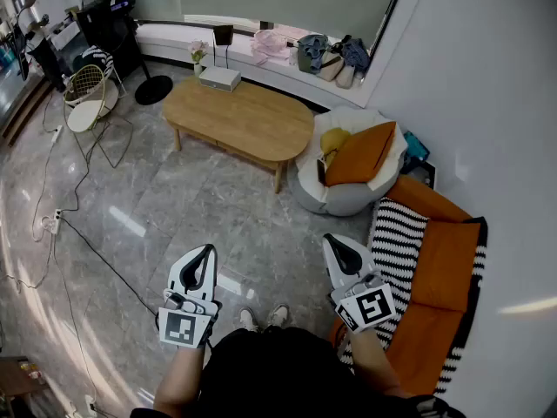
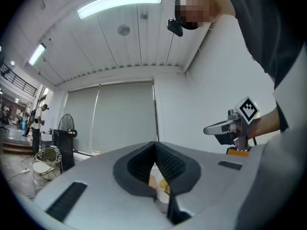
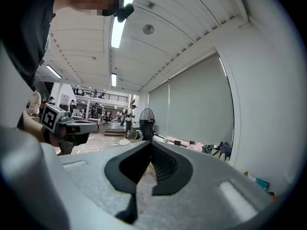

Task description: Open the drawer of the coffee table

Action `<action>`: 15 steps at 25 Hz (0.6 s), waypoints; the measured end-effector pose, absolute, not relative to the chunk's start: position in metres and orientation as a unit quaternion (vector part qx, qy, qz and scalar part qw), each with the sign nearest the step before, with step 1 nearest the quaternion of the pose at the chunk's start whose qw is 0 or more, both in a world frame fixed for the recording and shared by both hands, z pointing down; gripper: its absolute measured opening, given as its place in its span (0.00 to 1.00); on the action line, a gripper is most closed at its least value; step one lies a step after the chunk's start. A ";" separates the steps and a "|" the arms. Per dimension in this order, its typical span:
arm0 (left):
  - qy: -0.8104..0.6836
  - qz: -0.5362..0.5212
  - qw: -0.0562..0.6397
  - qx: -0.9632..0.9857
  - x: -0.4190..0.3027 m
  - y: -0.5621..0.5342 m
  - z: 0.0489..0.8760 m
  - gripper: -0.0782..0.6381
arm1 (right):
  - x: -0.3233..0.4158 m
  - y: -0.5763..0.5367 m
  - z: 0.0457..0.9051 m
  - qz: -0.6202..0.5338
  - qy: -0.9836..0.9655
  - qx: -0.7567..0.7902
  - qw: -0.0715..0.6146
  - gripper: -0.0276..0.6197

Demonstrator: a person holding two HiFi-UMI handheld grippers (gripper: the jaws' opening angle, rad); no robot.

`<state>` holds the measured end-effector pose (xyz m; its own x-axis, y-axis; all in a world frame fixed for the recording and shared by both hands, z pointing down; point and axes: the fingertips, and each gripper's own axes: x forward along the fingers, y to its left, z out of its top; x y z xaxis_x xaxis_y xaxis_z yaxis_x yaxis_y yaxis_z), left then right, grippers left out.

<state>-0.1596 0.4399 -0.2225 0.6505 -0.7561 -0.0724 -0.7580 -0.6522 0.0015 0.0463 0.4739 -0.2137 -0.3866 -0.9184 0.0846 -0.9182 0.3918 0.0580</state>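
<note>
Approaching the wooden counter is judged to be the step in hand; the drawer is not yet touched. The left claw and the right claw are held level at the near edge of the scene, each pressed together with nothing between its pads. The wooden counter is located at the far centre, well apart from both claws, with open grey floor between. A white box is carried on its far left end, and a beanbag chair is set just beside its right end. The drawer front cannot be made out from here; it is presumed to lie in the near long side, below the top. For the next move, the gap is to be closed, one claw lowered to the drawer front and spread, and a handle or edge located before any pull is applied.
</note>
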 end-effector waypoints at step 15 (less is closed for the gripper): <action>0.434 0.017 0.021 -0.901 -0.138 0.435 -0.218 0.12 | 0.077 0.469 -0.200 0.027 -0.845 0.534 0.010 0.05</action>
<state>-0.1382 0.4353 -0.2178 0.6234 -0.7804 -0.0487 -0.7818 -0.6231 -0.0222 0.0766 0.4689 -0.2001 -0.4291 -0.9020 0.0467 -0.9032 0.4279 -0.0354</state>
